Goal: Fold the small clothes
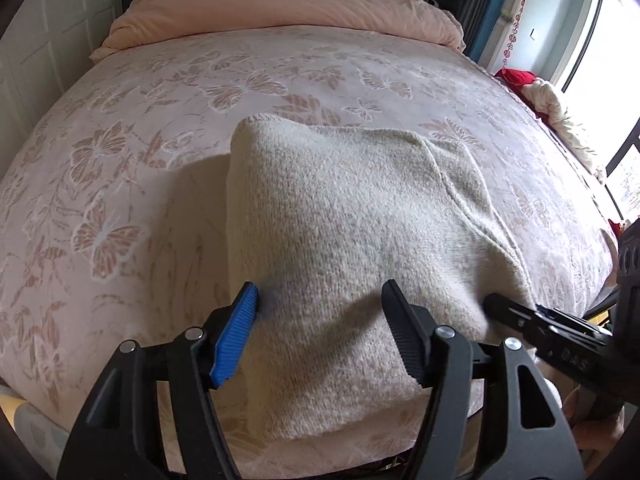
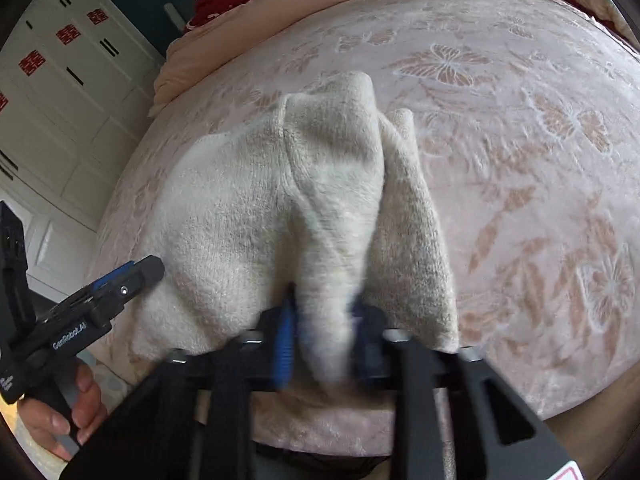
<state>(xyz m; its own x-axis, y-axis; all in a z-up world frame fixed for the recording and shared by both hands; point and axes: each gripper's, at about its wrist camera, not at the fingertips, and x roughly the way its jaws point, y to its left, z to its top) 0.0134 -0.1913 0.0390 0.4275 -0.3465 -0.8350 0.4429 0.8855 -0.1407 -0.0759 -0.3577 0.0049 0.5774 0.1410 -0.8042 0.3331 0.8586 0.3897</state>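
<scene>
Left wrist view: a cream knitted sweater (image 1: pixel 344 216) lies partly folded near the front edge of a bed covered by a pink butterfly-patterned bedspread (image 1: pixel 120 184), with a peach duvet (image 1: pixel 280 12) rolled at the far end; the left gripper (image 1: pixel 320 332) stands with its jaws apart above the sweater's near part, clamping nothing, while the right gripper (image 1: pixel 520 312) meets the sweater's right edge. Right wrist view: the right gripper (image 2: pixel 324 340) is clamped on a raised fold of the sweater (image 2: pixel 240 208), slightly blurred, and the left gripper (image 2: pixel 136 276), held by a hand (image 2: pixel 68 412), sits at the sweater's left edge.
</scene>
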